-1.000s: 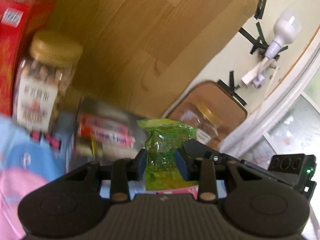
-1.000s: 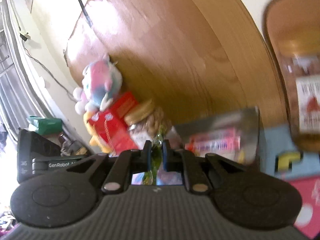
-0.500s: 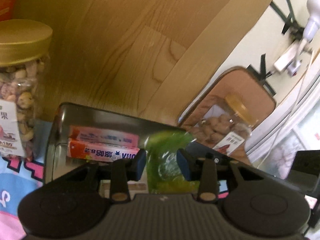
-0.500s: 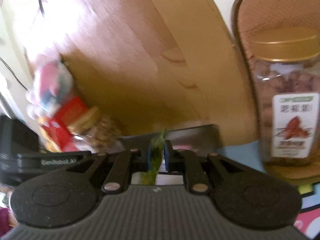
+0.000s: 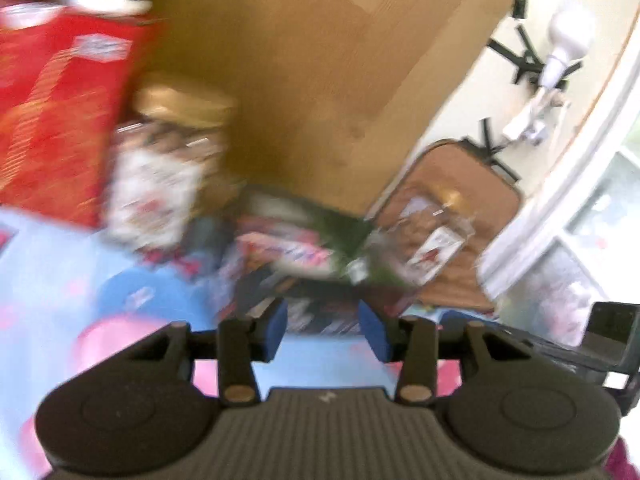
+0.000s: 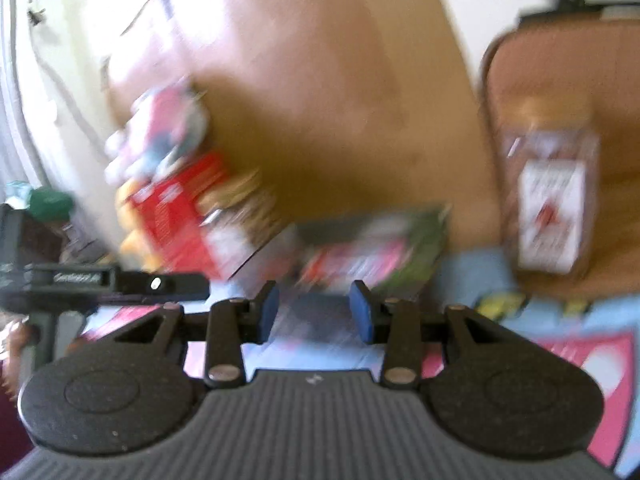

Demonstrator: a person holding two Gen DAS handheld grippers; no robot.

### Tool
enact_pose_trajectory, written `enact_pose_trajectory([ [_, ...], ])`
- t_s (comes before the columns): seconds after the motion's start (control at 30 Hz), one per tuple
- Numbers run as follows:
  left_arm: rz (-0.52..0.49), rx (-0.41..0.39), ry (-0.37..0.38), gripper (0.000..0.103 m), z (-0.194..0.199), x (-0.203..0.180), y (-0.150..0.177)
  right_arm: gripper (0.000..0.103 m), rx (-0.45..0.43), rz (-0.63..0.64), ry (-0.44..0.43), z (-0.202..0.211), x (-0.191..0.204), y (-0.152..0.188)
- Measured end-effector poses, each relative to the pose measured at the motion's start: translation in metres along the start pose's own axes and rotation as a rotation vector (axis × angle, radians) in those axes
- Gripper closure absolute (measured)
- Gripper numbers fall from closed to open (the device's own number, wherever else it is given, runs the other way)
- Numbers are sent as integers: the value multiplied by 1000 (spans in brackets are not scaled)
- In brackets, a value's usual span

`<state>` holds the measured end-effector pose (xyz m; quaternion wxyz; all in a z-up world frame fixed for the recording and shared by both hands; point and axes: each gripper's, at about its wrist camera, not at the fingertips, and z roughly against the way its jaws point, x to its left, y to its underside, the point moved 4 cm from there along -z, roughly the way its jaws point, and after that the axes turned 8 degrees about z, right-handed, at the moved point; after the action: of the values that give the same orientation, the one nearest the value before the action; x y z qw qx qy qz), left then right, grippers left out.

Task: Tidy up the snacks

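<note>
Both views are motion-blurred. A dark metal tray (image 6: 308, 232) against the wooden board holds pink snack packs (image 6: 352, 260) and a green snack bag (image 6: 424, 240); the bag also shows in the left wrist view (image 5: 344, 232) beside the pink packs (image 5: 280, 248). My left gripper (image 5: 323, 330) is open and empty, in front of the tray. My right gripper (image 6: 313, 314) is open and empty, just short of the tray.
A gold-lidded nut jar (image 5: 160, 168) and a red box (image 5: 52, 116) stand left of the tray. Another nut jar (image 6: 552, 200) stands right on a brown mat (image 6: 560, 80). A plush toy (image 6: 168, 132) sits behind the red box. The colourful cloth (image 5: 60, 280) covers the table.
My right gripper has opened and let go of the green bag, which now lies in the tray. Both grippers have pulled back from the tray.
</note>
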<state>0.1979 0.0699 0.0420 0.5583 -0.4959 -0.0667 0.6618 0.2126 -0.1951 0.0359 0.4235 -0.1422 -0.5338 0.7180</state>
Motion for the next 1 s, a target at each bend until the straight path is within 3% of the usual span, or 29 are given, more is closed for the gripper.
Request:
enact_pose_trajectory([
  [0.13, 80, -4, -51, 62, 36, 36, 31, 60, 120, -16, -106, -9, 38, 34],
  [0.23, 108, 3, -74, 62, 50, 56, 53, 60, 148, 31, -148, -14, 69, 51],
  [0.47, 164, 24, -21, 62, 54, 67, 67, 55, 231, 236, -37, -43, 107, 71],
  [0.73, 163, 26, 14, 62, 53, 62, 71, 52, 249, 240, -43, -65, 115, 83],
  [1.0, 118, 45, 64, 62, 50, 36, 70, 70, 196, 315, 9, -44, 119, 87],
])
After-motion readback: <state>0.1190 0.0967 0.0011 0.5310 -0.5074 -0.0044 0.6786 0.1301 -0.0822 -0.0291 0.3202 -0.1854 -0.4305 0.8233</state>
